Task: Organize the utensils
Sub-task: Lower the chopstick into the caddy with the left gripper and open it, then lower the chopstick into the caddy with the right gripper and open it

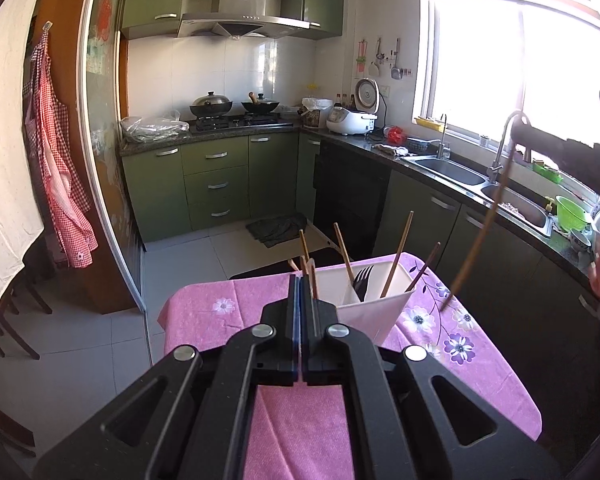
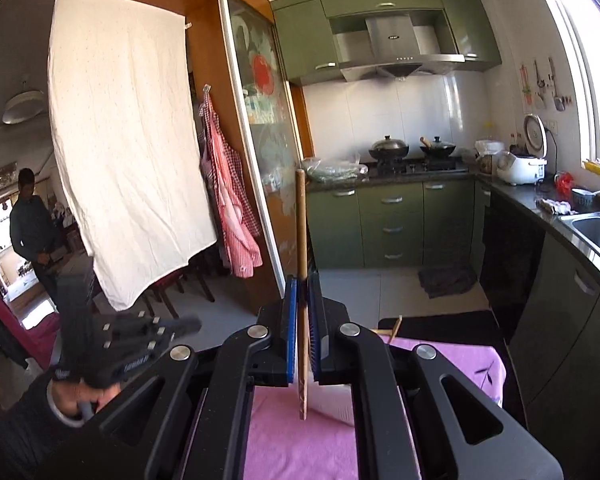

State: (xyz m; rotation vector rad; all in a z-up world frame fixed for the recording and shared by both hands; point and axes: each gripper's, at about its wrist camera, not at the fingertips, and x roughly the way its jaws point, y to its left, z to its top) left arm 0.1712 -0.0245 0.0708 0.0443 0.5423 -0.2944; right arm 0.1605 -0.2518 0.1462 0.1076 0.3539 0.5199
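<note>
A white divided utensil holder (image 1: 374, 300) stands on the pink flowered tablecloth (image 1: 228, 304). Several wooden chopsticks (image 1: 398, 256) and a black fork (image 1: 363, 280) stand in it. My left gripper (image 1: 301, 280) is shut with nothing between its pads, low over the cloth just left of the holder. My right gripper (image 2: 302, 284) is shut on one wooden chopstick (image 2: 301, 236), which stands upright and sticks out above and below the pads. In the left wrist view that chopstick (image 1: 480, 232) hangs slanted in the air to the right of the holder.
Green cabinets and a dark counter with a double sink (image 1: 452, 168) run along the right. A stove with two woks (image 1: 236, 108) is at the back. A gloved hand (image 2: 132, 344) is at lower left. A person (image 2: 32, 224) stands in the far left doorway.
</note>
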